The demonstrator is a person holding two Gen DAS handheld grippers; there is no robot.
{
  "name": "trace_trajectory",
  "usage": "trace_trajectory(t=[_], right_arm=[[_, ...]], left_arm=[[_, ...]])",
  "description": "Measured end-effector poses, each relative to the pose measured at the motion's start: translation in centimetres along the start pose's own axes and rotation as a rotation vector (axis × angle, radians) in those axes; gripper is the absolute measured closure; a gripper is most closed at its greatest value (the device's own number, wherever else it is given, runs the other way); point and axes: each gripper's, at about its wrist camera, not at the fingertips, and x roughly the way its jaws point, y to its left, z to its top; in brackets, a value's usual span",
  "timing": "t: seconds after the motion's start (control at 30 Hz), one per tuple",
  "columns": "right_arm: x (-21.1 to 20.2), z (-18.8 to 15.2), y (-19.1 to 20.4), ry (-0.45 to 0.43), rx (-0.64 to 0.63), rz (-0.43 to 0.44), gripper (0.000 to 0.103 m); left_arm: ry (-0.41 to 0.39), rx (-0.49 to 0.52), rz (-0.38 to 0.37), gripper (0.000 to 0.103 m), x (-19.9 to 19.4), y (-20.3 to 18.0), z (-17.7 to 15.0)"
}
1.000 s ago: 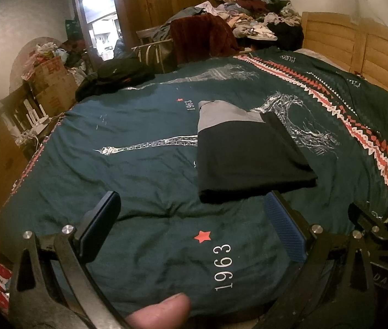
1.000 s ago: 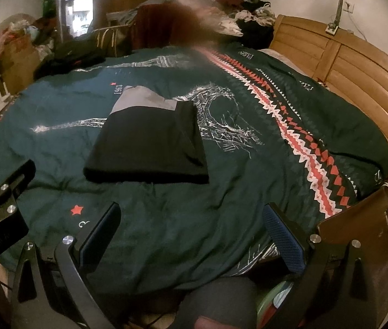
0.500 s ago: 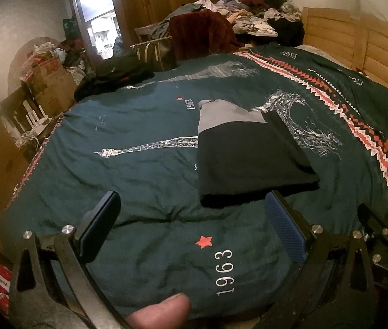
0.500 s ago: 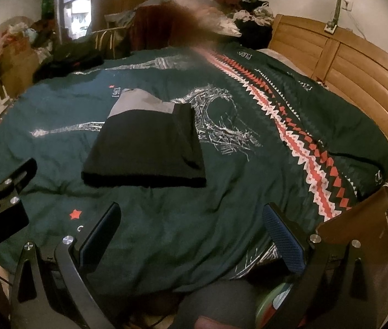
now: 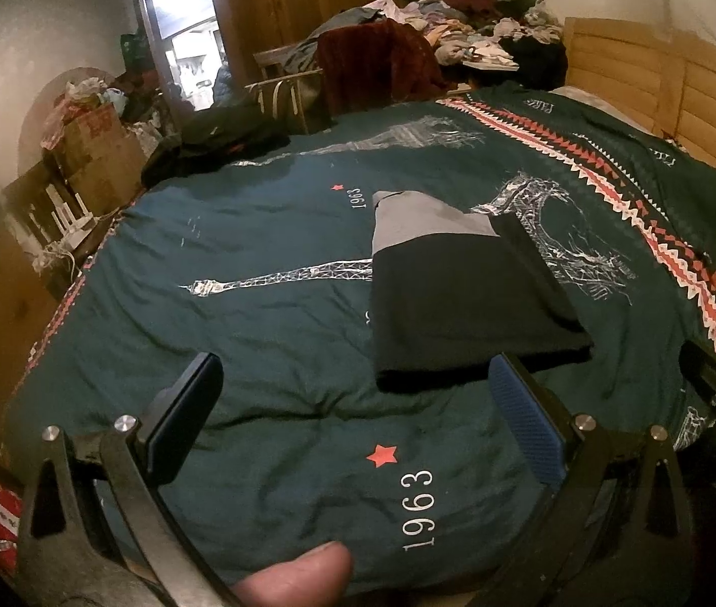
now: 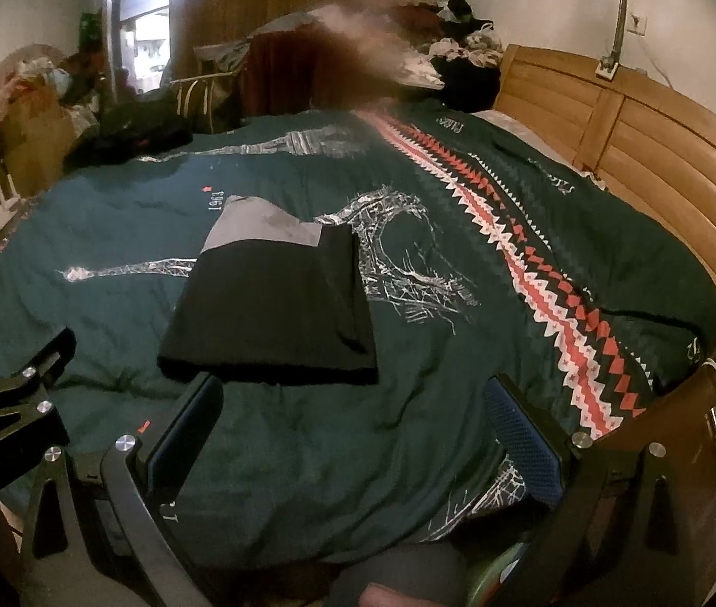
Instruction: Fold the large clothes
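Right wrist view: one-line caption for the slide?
Open right claw hovers at the bed's near edge; folded black-and-grey garment lies flat on the teal duvet.

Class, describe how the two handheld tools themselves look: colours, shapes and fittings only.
Both the left tool and the right tool have black angular frames with triangular cut-outs and round silver bolts. Each carries two flat rectangular fingers faced with blue textured pads. No cables or sleeves show.
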Motion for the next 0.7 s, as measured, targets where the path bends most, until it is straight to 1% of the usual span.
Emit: trace_trajectory(t=[0.7], right_arm=[[-0.3, 0.3, 1.3, 0.012, -0.025, 0.000, 0.000]], left_arm=[[0.023, -0.040, -0.034, 0.000, 0.3, 0.8, -0.1]])
